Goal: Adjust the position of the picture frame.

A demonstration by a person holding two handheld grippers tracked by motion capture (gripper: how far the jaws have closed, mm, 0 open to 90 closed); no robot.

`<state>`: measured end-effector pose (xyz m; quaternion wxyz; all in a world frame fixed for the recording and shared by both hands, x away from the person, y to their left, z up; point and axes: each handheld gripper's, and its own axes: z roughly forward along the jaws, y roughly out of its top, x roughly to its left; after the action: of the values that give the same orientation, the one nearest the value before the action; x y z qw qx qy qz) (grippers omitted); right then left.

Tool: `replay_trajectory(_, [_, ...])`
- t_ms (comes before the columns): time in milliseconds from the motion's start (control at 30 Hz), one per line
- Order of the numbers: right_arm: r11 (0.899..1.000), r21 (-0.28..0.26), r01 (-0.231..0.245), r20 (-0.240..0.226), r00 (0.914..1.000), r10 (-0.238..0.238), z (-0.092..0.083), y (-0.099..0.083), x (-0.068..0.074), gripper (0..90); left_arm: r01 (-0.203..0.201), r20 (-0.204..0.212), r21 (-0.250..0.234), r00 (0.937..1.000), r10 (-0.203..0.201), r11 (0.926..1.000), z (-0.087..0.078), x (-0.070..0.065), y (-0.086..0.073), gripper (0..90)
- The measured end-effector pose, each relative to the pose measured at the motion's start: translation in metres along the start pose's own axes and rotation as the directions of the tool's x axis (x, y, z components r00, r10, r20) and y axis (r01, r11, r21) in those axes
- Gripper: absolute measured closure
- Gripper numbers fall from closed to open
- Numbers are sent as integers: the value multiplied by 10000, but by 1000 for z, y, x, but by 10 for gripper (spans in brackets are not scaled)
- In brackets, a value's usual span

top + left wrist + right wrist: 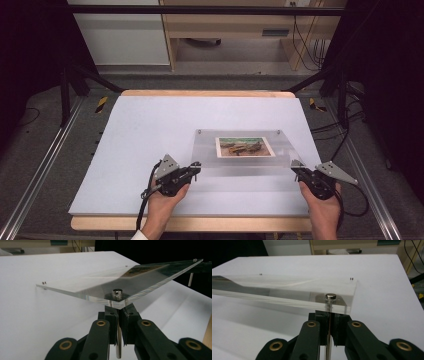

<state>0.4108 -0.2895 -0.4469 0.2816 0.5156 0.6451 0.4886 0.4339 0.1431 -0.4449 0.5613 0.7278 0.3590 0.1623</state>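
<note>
- The left hand (162, 197) came in from the bottom edge, palm wrapped around the back of the left gripper (196, 167).
- That gripper lay nearly level, its jaws aimed forward and to the right; in the left gripper view they stood pressed close together, with only a thin slit between the pads.
- A black cable looped down from its rear, beside the wrist.
- The right hand (322, 200) gripped the right gripper (296, 167) from behind.
- Its jaws pointed forward and to the left, and were drawn together just the same.
- Each gripper carried a grey three-cornered plate on top.
</note>
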Motion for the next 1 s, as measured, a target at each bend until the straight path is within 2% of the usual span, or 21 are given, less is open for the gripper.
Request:
replay_trajectory(167, [9997, -94, 206, -81, 9998, -207, 4, 11, 16, 851, -111, -251, -270, 9996, 104, 9996, -18, 8, 8, 828])
replay_trajectory(300, [9996, -53, 282, -270, 9992, -284, 11, 18, 30, 850, -27, -450, -467, 9990, 6, 9989, -32, 18, 12, 828])
replay_trajectory(567, [9996, -87, 263, -682, 9973, -268, 36, 33, 59, 849, -373, -999, -773, 9946, 295, 9963, -60, 43, 22, 825])
replay_trajectory(667, [9993, -134, 360, -770, 9964, -369, 48, 37, 71, 849, -303, -1081, -855, 9939, 210, 9959, -68, 55, 23, 823])
replay_trajectory(833, [9993, -124, 346, -814, 9960, -355, 66, 44, 88, 849, -265, -1178, -992, 9929, 147, 9947, -76, 72, 24, 824])
replay_trajectory(1000, [9994, -115, 335, -671, 9972, -342, 76, 48, 92, 849, -176, -1076, -1076, 9942, 60, 9940, -74, 82, 26, 824])
